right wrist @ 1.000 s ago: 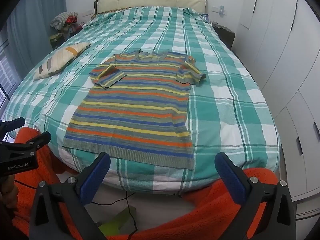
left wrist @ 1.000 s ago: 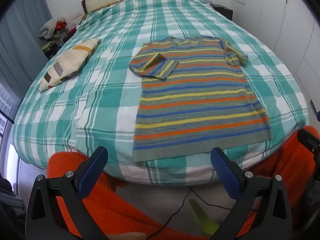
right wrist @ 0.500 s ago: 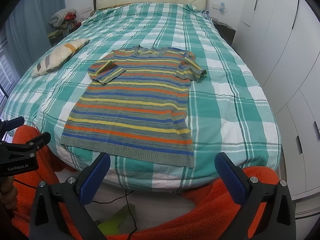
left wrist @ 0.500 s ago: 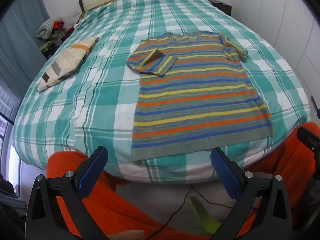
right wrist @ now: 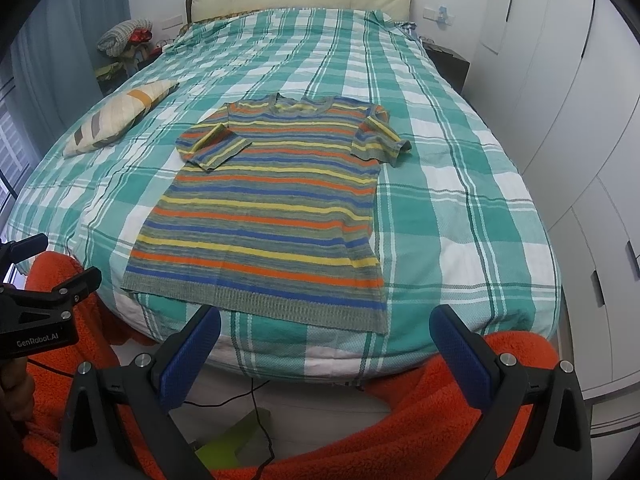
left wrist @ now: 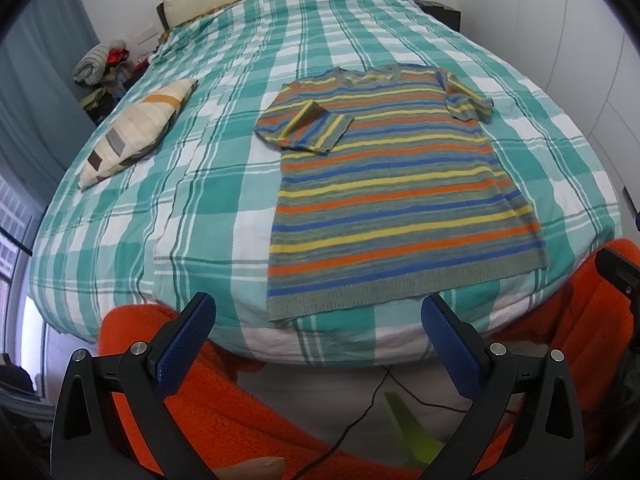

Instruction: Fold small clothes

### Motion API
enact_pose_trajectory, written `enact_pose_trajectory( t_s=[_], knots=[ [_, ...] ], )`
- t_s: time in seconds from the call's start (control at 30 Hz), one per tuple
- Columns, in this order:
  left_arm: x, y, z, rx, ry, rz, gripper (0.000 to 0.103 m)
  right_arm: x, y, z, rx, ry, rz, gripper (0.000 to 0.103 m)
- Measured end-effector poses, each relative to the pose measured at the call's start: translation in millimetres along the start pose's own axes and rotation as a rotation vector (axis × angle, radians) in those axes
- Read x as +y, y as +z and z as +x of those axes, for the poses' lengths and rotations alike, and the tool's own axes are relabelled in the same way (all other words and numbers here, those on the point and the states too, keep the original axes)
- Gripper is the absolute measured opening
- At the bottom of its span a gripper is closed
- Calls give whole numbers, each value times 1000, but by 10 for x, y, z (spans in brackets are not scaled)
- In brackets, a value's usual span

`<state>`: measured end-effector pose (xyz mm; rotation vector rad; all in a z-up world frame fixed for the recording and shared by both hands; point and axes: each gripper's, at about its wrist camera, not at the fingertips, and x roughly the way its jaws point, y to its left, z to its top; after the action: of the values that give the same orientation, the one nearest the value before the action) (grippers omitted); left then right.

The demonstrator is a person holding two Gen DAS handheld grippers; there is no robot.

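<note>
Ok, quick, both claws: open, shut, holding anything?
Left claw: open, holding nothing, short of the striped shirt.
Right claw: open, holding nothing.

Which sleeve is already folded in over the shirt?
The sleeve on the pillow's side: it lies doubled over the shirt's chest. The other sleeve sticks outward.

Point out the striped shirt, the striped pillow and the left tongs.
striped shirt (right wrist: 264,216), right wrist view, middle of the body.
striped pillow (left wrist: 134,130), left wrist view, middle of its top face.
left tongs (left wrist: 318,330), left wrist view, midway between the two blue tips, which stand wide apart.
</note>
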<state>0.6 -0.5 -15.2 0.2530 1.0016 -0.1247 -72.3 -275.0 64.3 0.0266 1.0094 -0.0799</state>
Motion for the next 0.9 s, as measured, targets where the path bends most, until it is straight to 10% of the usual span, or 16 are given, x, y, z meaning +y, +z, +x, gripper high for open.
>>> enact_pose_trajectory(
  t_s=[0.9],
  knots=[
    [-37, -33, 122, 41, -58, 12, 103, -30, 3, 28, 27, -88, 7, 103]
  ],
)
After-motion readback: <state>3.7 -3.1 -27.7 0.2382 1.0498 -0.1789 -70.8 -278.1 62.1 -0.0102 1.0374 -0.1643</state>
